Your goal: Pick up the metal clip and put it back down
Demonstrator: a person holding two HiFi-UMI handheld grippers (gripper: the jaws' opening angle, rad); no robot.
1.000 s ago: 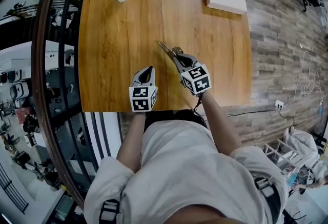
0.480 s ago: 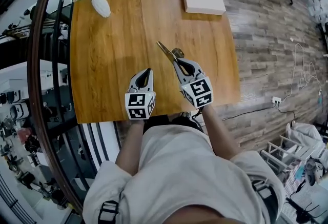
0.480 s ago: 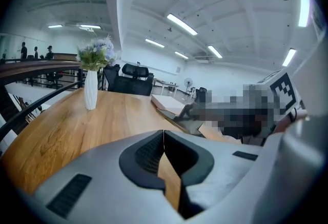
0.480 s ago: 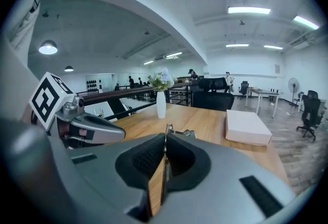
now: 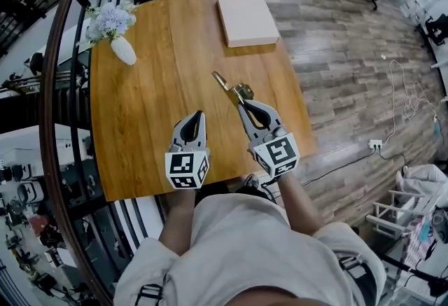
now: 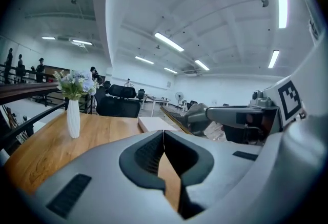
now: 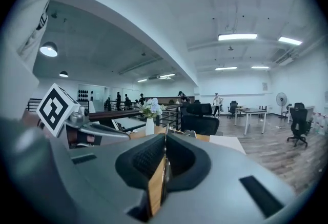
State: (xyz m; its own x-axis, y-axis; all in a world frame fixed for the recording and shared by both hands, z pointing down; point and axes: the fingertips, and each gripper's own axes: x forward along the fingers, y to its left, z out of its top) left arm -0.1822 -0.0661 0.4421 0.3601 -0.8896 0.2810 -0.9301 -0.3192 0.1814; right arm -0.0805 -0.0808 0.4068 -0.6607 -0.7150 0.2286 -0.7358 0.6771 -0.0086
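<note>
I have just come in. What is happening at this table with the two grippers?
A person stands at the wooden table with a gripper in each hand. The right gripper is shut on the metal clip, which sticks out past its jaws and seems to be lifted off the wood. The left gripper is beside it, shut and empty. A vase of flowers and a flat pale box sit further back on the table.

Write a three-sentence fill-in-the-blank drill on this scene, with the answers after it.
The metal clip is clamped in the ____ hand-held gripper.
The left hand-held gripper has its jaws ____, with nothing between them.
On the wooden table, the white vase holds ____.
Missing words: right; shut; flowers.
</note>
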